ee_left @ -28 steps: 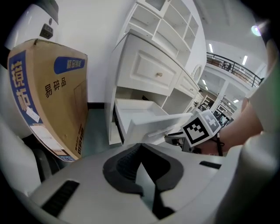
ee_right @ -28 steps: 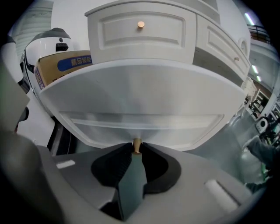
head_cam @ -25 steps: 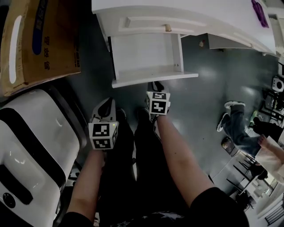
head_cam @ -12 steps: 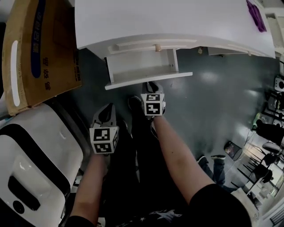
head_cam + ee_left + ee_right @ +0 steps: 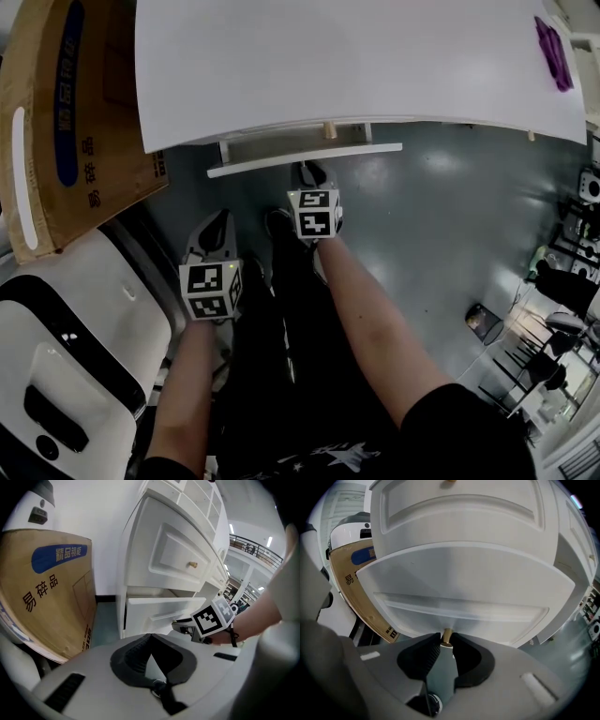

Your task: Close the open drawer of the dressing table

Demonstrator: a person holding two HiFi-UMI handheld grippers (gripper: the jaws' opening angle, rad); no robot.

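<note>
Beside the drawer point(image 5: 159, 613), cardboard box point(image 5: 42, 592) printed 易碎品, right gripper point(image 5: 446, 645) clamped on knob point(image 5: 446, 636), left gripper point(image 5: 150, 637) closed, empty

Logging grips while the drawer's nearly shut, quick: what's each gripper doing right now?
Left gripper: closed, holding nothing.
Right gripper: closed on the drawer knob.

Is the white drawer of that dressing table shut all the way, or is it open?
Partly open. The white drawer front stands out past the edge of the white tabletop, and a strip of the drawer's inside shows between them.
</note>
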